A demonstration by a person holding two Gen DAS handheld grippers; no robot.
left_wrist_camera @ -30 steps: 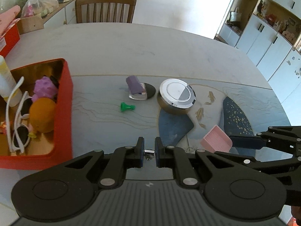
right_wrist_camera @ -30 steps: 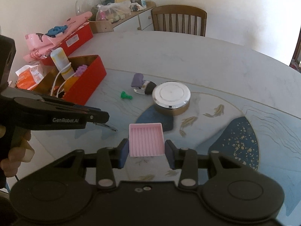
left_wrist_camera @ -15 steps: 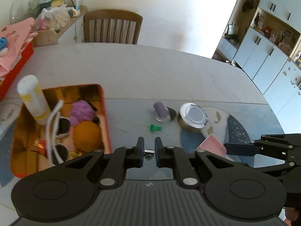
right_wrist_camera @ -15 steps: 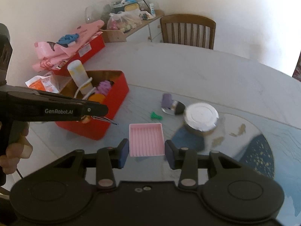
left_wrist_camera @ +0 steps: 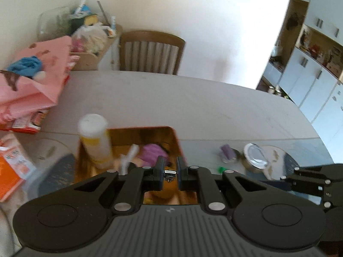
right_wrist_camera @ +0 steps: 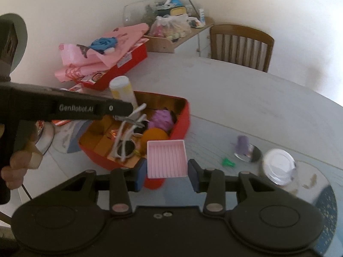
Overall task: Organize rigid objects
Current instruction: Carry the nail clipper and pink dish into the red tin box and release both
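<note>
My right gripper (right_wrist_camera: 167, 171) is shut on a pink ribbed tray (right_wrist_camera: 166, 158), held above the near corner of the red box (right_wrist_camera: 182, 120). My left gripper (left_wrist_camera: 169, 173) is shut on a small metal clip (left_wrist_camera: 169, 174); in the right wrist view the clip (right_wrist_camera: 128, 120) hangs over the box. The box (left_wrist_camera: 174, 137) holds a yellow bottle (right_wrist_camera: 123, 90), white sunglasses (right_wrist_camera: 124, 143), a purple ball (right_wrist_camera: 160, 118) and an orange ball (right_wrist_camera: 154, 137). A purple-capped item (right_wrist_camera: 243, 144), a green piece (right_wrist_camera: 228, 162) and a round silver tin (right_wrist_camera: 278, 168) lie on the table to the right.
A second red box under pink paper (right_wrist_camera: 107, 51) stands at the far left. An orange packet (left_wrist_camera: 10, 169) lies left of the box. A wooden chair (left_wrist_camera: 150, 53) stands behind the table (left_wrist_camera: 193, 102). White cabinets (left_wrist_camera: 317, 81) stand at the right.
Both grippers have moved left, from above the loose items to above the red box. The clip and the pink tray are still held.
</note>
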